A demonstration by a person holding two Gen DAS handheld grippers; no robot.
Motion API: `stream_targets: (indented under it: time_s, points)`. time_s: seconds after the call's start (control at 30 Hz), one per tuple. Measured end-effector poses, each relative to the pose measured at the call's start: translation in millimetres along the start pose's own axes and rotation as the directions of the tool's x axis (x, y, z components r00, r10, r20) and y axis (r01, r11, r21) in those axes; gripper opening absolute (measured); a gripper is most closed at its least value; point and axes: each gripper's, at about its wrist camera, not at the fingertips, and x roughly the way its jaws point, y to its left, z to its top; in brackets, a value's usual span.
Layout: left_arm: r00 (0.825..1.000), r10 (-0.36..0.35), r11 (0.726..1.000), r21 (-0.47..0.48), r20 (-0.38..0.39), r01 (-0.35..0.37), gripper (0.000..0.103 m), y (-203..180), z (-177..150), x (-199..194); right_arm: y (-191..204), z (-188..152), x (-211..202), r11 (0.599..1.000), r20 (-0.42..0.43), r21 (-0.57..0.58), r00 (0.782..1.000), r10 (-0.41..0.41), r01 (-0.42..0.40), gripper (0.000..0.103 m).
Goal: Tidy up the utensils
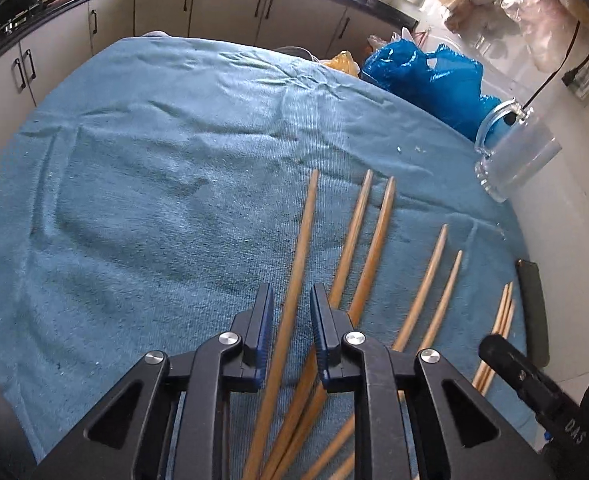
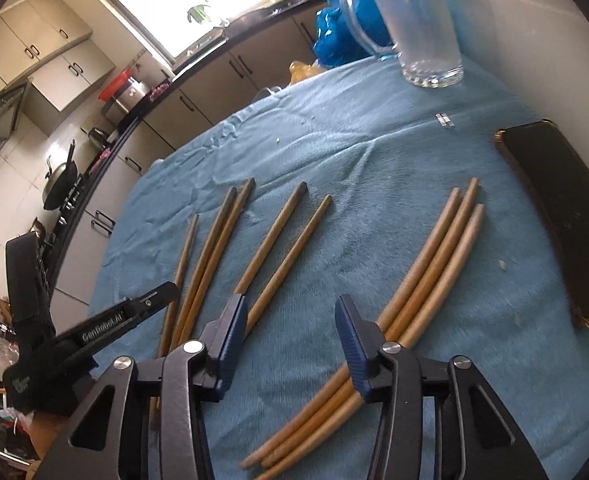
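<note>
Left wrist view: my left gripper hangs low over the blue towel, jaws narrowed about the leftmost chopstick, which runs between the pads; I cannot tell whether they press on it yet. To its right lie a close pair, a looser pair and, near the towel's right edge, a bundle of three. The glass mug stands at the far right corner, and no stick shows inside it, so I judge the sorting barely begun: all eight chopsticks remain on the cloth. The towel's left half lies bare, offering wide room for a sweep or lift. Right wrist view: my right gripper hovers half-spread over bare cloth, holding nothing, the looser pair just beyond its left pad and the three-stick bundle passing under its right pad. Space tightens rightward: a dark flat case lies near the towel's edge against the white wall, and the mug sits close to that far corner, so any carry there has little margin.
</note>
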Motion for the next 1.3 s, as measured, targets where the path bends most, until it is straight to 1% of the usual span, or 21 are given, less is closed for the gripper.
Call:
stream_targets:
  time_s: [0.03, 0.07, 0.1, 0.13, 0.2, 0.27, 0.33, 0.43, 0.47, 0.5, 0.53, 0.6, 0.63, 0.73, 0.83, 0.93, 1.13, 1.23, 1.3]
  points:
    - [1.0, 0.007, 1.0, 0.014, 0.005, -0.007, 0.018, -1.8, -0.3, 0.1, 1.1, 1.8, 4.8, 1.0, -0.009, -0.002, 1.0, -0.006, 0.006, 0.047]
    - [1.0, 0.018, 0.999, 0.031, 0.008, -0.018, 0.016, -3.9, -0.3, 0.1, 2.7, 3.6, 10.5, 1.0, -0.02, -0.007, 1.0, -0.02, 0.02, 0.042]
    - [1.0, 0.03, 0.999, 0.04, 0.008, -0.03, 0.013, -5.2, -0.4, -0.8, 4.7, 4.5, 14.7, 0.999, -0.028, -0.012, 0.999, -0.035, 0.035, 0.039]
    - [0.999, 0.046, 0.998, 0.048, 0.008, -0.046, 0.007, -5.5, -0.3, -0.3, 6.4, 5.6, 19.2, 0.999, -0.036, -0.018, 0.998, -0.049, 0.049, 0.039]
    - [0.999, 0.042, 0.998, 0.05, 0.005, -0.042, 0.007, -3.8, -0.1, -0.9, 11.8, 6.6, 29.3, 0.996, -0.051, -0.038, 0.995, -0.087, 0.085, 0.036]
    - [0.999, 0.034, 0.999, 0.04, -0.001, -0.034, 0.006, -1.8, 0.0, -1.7, 17.1, 9.2, 33.6, 0.991, -0.04, -0.059, 0.991, -0.126, 0.124, 0.036]
    - [1.0, 0.029, 0.999, 0.033, -0.004, -0.029, 0.006, 0.1, -1.3, -2.9, 26.0, 13.1, 39.7, 0.981, -0.04, -0.085, 0.983, -0.18, 0.176, 0.036]
    - [0.999, 0.034, 0.999, 0.041, -0.004, -0.034, 0.006, 0.9, -5.6, -6.3, 33.7, 18.3, 47.5, 0.967, -0.046, -0.114, 0.972, -0.233, 0.226, 0.036]
    - [0.999, 0.033, 0.999, 0.044, -0.006, -0.033, 0.006, 1.4, -7.6, -7.7, 37.5, 19.8, 50.8, 0.96, -0.045, -0.128, 0.965, -0.258, 0.251, 0.034]
    - [0.999, 0.032, 0.999, 0.044, -0.009, -0.031, 0.006, 2.0, -9.9, -9.3, 40.3, 20.5, 53.0, 0.952, -0.043, -0.141, 0.959, -0.282, 0.273, 0.026]
    - [0.999, 0.03, 0.999, 0.042, -0.015, -0.029, 0.006, 2.7, -12.4, -11.2, 44.5, 20.7, 55.7, 0.935, -0.036, -0.163, 0.945, -0.324, 0.314, 0.022]
    - [0.999, 0.023, 0.999, 0.034, -0.033, -0.022, 0.006, 6.0, -19.9, -16.2, 49.6, 19.7, 57.9, 0.915, -0.029, -0.201, 0.931, -0.364, 0.351, 0.016]
    - [0.999, 0.017, 0.999, 0.029, -0.04, -0.016, 0.006, 7.7, -23.2, -18.6, 52.2, 17.5, 58.2, 0.909, -0.03, -0.215, 0.928, -0.373, 0.358, 0.015]
    - [0.998, 0.02, 1.0, 0.021, -0.053, -0.019, 0.006, 14.8, -39.0, -31.3, 55.1, 9.3, 53.2, 0.918, -0.057, -0.213, 0.934, -0.353, 0.334, 0.01]
    - [0.997, 0.012, 1.0, 0.005, -0.077, -0.012, 0.006, 25.2, -60.4, -46.2, 62.0, -12.3, 42.6, 0.93, -0.099, -0.223, 0.942, -0.321, 0.293, 0.009]
    - [0.997, 0.007, 1.0, -0.001, -0.081, -0.007, 0.006, 36.5, -82.9, -62.0, 68.9, -34.5, 33.5, 0.943, -0.138, -0.224, 0.95, -0.28, 0.245, 0.009]
    - [0.993, -0.052, 0.998, -0.033, -0.111, 0.048, 0.006, 66.0, -142.5, -106.6, 75.5, -95.7, 2.0, 0.958, -0.209, -0.245, 0.956, -0.205, 0.151, 0.008]
    - [0.989, -0.073, 0.997, -0.016, -0.13, 0.072, 0.006, 72.7, -171.6, -126.4, 69.3, -128.3, -20.8, 0.965, -0.24, -0.241, 0.956, -0.166, 0.107, 0.008]
    - [0.986, -0.082, 0.997, -0.004, -0.147, 0.083, 0.006, 74.2, -181.9, -134.3, 62.5, -143.2, -32.3, 0.97, -0.261, -0.227, 0.954, -0.146, 0.086, 0.008]
